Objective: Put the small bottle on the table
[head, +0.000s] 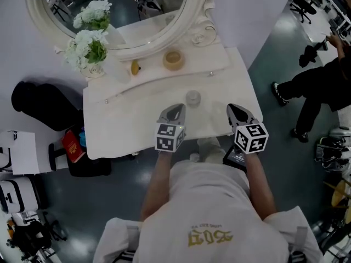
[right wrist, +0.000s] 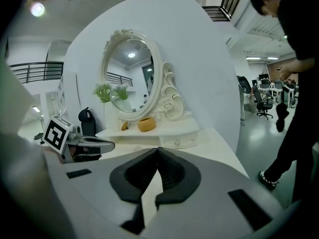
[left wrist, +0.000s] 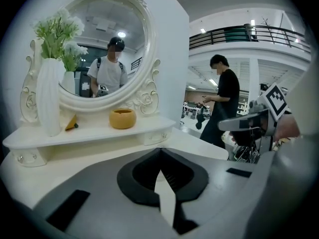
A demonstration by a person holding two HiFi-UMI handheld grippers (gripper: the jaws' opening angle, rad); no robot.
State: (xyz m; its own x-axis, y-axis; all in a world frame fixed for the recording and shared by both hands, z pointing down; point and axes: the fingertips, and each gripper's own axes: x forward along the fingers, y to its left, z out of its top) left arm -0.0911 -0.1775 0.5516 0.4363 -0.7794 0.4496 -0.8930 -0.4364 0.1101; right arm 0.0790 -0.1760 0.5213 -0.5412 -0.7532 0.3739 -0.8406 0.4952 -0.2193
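A small clear bottle stands upright on the white dressing table, near the middle of its front part. My left gripper hovers just in front and to the left of it, jaws shut with nothing between them. In the left gripper view the jaws meet at their tips and the bottle is hidden. My right gripper is near the table's right front corner, also shut and empty, its tips touching. The bottle sits apart from both grippers.
On the raised back shelf stand a yellow bowl, a white vase of flowers and an oval mirror. A black bag lies left of the table. A person in black stands to the right.
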